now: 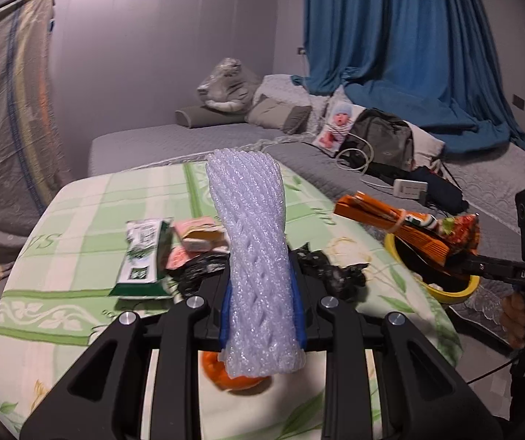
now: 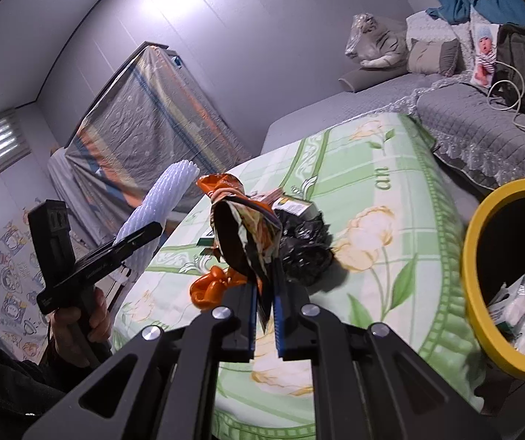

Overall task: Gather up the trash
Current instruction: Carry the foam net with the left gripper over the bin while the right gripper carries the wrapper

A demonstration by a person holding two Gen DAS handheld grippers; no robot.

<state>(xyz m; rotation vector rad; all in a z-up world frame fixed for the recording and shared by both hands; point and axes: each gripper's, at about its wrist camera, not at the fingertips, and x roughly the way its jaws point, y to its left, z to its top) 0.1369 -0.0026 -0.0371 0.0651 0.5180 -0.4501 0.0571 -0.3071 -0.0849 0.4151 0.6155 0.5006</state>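
Note:
My left gripper point(image 1: 262, 293) is shut on a white foam fruit net point(image 1: 253, 242), held upright above the green floral cloth point(image 1: 79, 227). My right gripper point(image 2: 265, 293) is shut on an orange snack bag point(image 2: 242, 227), lifted off the cloth; in the left wrist view the bag point(image 1: 405, 227) hangs over the yellow-rimmed bin point(image 1: 456, 291). On the cloth lie a green-and-white wrapper point(image 1: 141, 256), pink packets point(image 1: 198, 238), a crumpled black bag point(image 1: 332, 271) and an orange peel point(image 1: 240, 377). The bin point(image 2: 482, 293) holds white wrappers point(image 2: 519, 304).
A grey quilted bed point(image 1: 482, 179) with pillows, a grey bag point(image 1: 383, 139), a cable and a power strip lies behind. A blue curtain point(image 1: 390, 36) hangs at the back. A plastic-covered mattress point(image 2: 145, 124) leans on the left wall.

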